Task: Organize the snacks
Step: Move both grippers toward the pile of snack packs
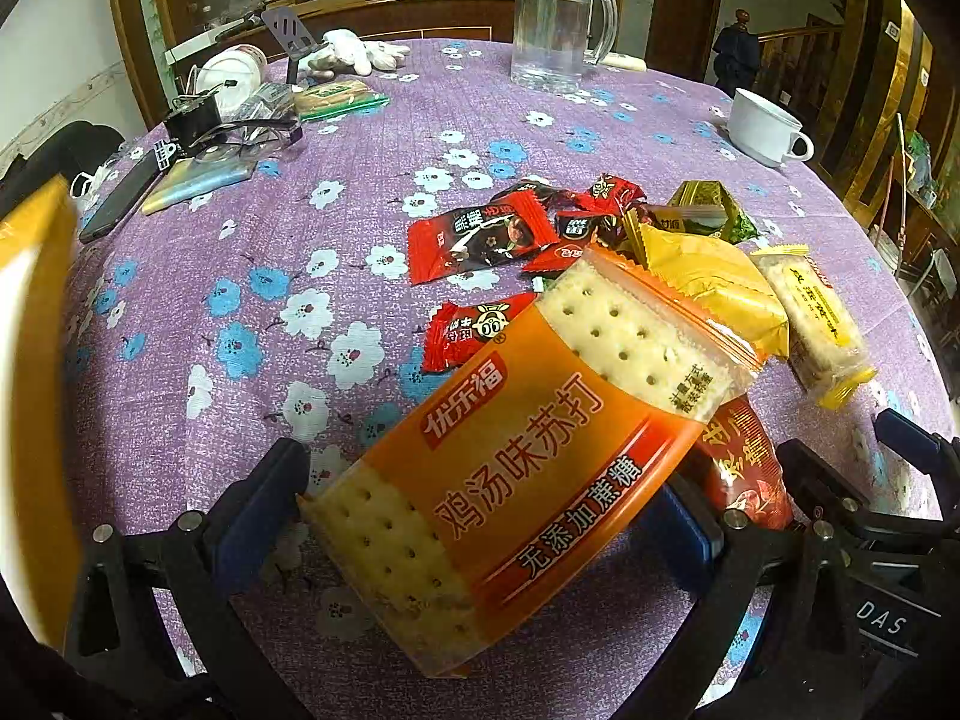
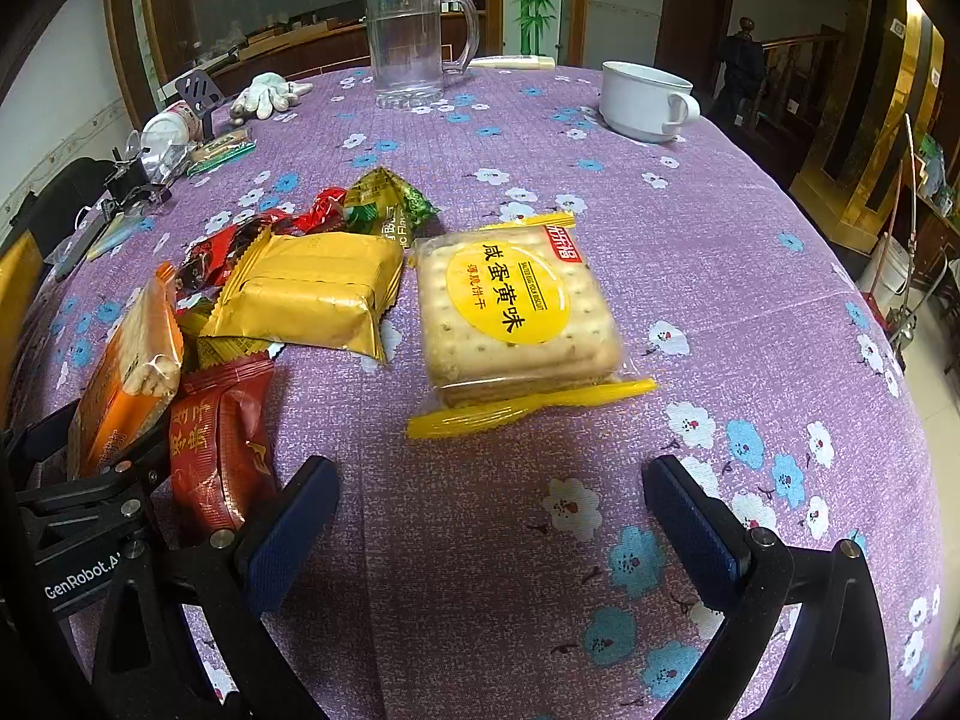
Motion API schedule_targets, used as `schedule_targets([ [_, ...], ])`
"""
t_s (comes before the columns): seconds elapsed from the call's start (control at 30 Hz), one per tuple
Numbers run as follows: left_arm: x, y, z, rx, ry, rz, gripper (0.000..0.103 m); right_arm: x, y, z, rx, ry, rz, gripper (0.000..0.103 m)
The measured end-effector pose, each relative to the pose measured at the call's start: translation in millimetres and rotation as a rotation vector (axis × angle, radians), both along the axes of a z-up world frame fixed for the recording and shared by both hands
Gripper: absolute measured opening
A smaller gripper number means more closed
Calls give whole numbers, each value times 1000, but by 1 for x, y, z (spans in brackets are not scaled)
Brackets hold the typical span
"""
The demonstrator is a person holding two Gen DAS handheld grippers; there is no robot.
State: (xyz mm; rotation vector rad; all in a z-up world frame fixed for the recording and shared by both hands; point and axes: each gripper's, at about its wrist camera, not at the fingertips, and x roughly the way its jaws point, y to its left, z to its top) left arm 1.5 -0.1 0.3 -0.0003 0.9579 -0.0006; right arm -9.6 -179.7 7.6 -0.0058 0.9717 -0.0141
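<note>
My left gripper is shut on an orange soda-cracker pack, tilted above the purple flowered tablecloth; the pack also shows in the right wrist view. Beyond it lies a pile of snacks: red candy packets, a gold wrapper, a green-gold packet and a dark red packet. A yellow salted-egg cracker pack lies flat ahead of my right gripper, which is open and empty just above the cloth.
A glass mug and a white cup stand at the far side. White gloves, glasses, a phone and clutter sit far left. A yellow object is at the left edge.
</note>
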Motion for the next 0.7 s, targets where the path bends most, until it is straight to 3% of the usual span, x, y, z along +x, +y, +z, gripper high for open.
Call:
schedule_targets([
  [0.33,0,0,0,0,0,0,103,0,0,1,-1,11,15,103],
  [0.5,0,0,0,0,0,0,103,-6,-2,3,-4,106,71,103],
  [0.7,0,0,0,0,0,0,103,-29,-31,15,62,138,8,96],
])
